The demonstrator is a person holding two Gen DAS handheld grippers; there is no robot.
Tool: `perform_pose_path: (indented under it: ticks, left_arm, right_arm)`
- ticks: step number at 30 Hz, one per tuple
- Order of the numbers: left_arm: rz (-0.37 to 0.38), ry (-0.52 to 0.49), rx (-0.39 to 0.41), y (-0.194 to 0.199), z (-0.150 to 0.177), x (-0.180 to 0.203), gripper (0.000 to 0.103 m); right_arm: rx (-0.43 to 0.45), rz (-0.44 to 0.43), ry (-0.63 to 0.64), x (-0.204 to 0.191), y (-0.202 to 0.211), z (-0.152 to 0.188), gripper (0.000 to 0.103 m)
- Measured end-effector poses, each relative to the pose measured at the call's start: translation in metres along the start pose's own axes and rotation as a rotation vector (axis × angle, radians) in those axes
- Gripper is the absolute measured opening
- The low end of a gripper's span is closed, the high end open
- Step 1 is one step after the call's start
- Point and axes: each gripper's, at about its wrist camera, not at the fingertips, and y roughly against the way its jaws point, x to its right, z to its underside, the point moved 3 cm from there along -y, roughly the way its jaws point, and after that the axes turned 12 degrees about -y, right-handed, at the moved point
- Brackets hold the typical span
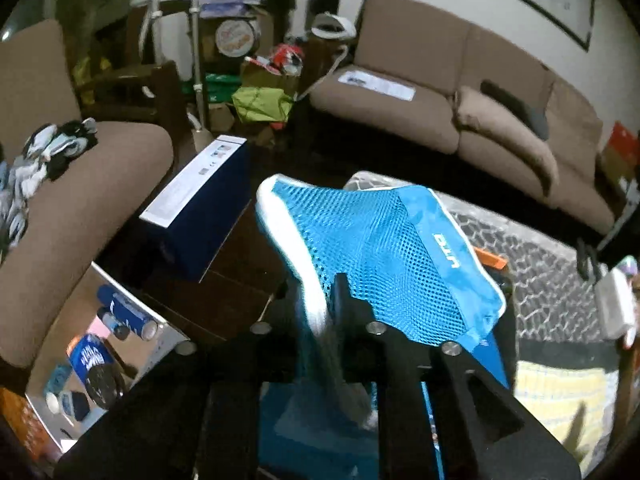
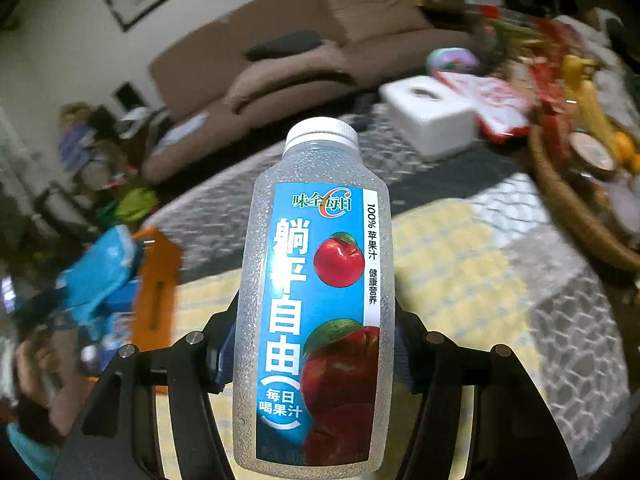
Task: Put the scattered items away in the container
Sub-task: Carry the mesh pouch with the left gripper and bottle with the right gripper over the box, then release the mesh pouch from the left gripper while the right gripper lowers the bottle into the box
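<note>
Left gripper (image 1: 320, 320): I am holding the blue mesh pouch (image 1: 380, 248) between my jaws by its white-piped edge; whether the pads are pressing or just loose around it, I cannot tell.
Right gripper (image 2: 316, 344): I am clamping the apple juice bottle (image 2: 316, 280) across its lower body, cap pointing away from me.
Pouch handling: it is looking light, soft and floppy, sagging to the right of the grip, so I judge the stiffer piped seam the best place to hold.
Bottle handling: it seems clear, rigid and probably empty, so light; the pebbled wall is likely helping grip, and mid-body is the spot to hold.
Container: the grey bin (image 1: 160, 320) is sitting at near left, below the pouch, already holding cans and small items.
Surroundings: a dark blue box (image 1: 200, 216) is standing just beyond the bin; a white tissue box (image 2: 428, 116) and a wicker basket (image 2: 568, 208) are crowding the tabletop on the far right.
In the way: the blue box is likely hemming the bin's far side.
</note>
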Motion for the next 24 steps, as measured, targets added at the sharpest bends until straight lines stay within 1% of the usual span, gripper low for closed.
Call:
perform_pose_path:
  ticks: [1, 2, 3, 4, 5, 6, 7, 8, 9, 12, 13, 14, 15, 16, 17, 18, 19, 22, 23, 24]
  left_arm:
    - [-0.022, 0.013, -0.013, 0.001, 0.0, -0.008, 0.022]
    - [-0.024, 0.036, -0.01, 0.005, 0.003, -0.009, 0.024]
    - [-0.011, 0.087, 0.009, 0.015, 0.007, -0.019, 0.03]
    - [0.012, 0.132, 0.04, 0.029, 0.012, -0.027, 0.038]
    - [0.019, 0.156, 0.059, 0.042, 0.018, -0.033, 0.045]
    - [0.017, 0.167, 0.073, 0.052, 0.022, -0.037, 0.058]
    - [0.019, 0.168, 0.106, 0.069, 0.03, -0.038, 0.069]
    - [0.027, 0.157, 0.128, 0.077, 0.031, -0.037, 0.074]
    - [0.038, 0.117, 0.154, 0.089, 0.036, -0.032, 0.076]
    - [-0.026, 0.035, 0.166, 0.11, 0.044, -0.023, 0.076]
    - [-0.037, 0.022, 0.165, 0.113, 0.046, -0.021, 0.076]
    - [-0.028, 0.01, 0.151, 0.116, 0.049, -0.017, 0.077]
    - [0.049, -0.007, 0.117, 0.114, 0.053, -0.011, 0.082]
    - [0.11, -0.019, 0.098, 0.111, 0.053, -0.006, 0.083]
    - [0.187, -0.023, 0.077, 0.108, 0.055, -0.003, 0.083]
    - [0.21, -0.01, 0.062, 0.107, 0.058, -0.003, 0.082]
    - [0.2, 0.001, 0.049, 0.107, 0.059, -0.003, 0.082]
    - [0.187, 0.001, 0.043, 0.108, 0.057, -0.005, 0.083]
    - [0.171, -0.006, 0.04, 0.108, 0.057, -0.007, 0.083]
    - [0.153, -0.012, 0.038, 0.108, 0.058, -0.01, 0.083]
  right_arm:
    - [-0.011, -0.027, 0.011, -0.006, -0.001, 0.001, 0.062]
    - [-0.024, -0.049, 0.031, -0.014, -0.004, 0.004, 0.062]
    - [-0.032, -0.06, 0.054, -0.021, -0.006, 0.006, 0.062]
    - [-0.04, -0.066, 0.087, -0.032, -0.009, 0.01, 0.062]
    - [-0.047, -0.066, 0.115, -0.041, -0.012, 0.015, 0.062]
    - [-0.056, -0.067, 0.144, -0.05, -0.015, 0.02, 0.062]
    - [-0.068, -0.073, 0.175, -0.061, -0.019, 0.026, 0.062]
    - [-0.078, -0.082, 0.2, -0.071, -0.022, 0.032, 0.062]
    - [-0.09, -0.096, 0.225, -0.082, -0.024, 0.039, 0.062]
    - [-0.125, -0.163, 0.283, -0.117, -0.03, 0.06, 0.062]
    - [-0.15, -0.206, 0.303, -0.132, -0.032, 0.07, 0.062]
    - [-0.182, -0.269, 0.313, -0.147, -0.033, 0.079, 0.062]
    - [-0.209, -0.337, 0.314, -0.16, -0.034, 0.086, 0.062]
    - [-0.244, -0.423, 0.311, -0.177, -0.035, 0.095, 0.062]
    - [-0.27, -0.483, 0.316, -0.191, -0.038, 0.103, 0.062]
    - [-0.285, -0.516, 0.326, -0.201, -0.04, 0.108, 0.062]
    - [-0.3, -0.546, 0.348, -0.216, -0.044, 0.116, 0.062]
    - [-0.301, -0.548, 0.423, -0.249, -0.061, 0.135, 0.062]
    - [-0.301, -0.543, 0.434, -0.254, -0.069, 0.14, 0.063]
    - [-0.314, -0.548, 0.417, -0.255, -0.082, 0.146, 0.063]
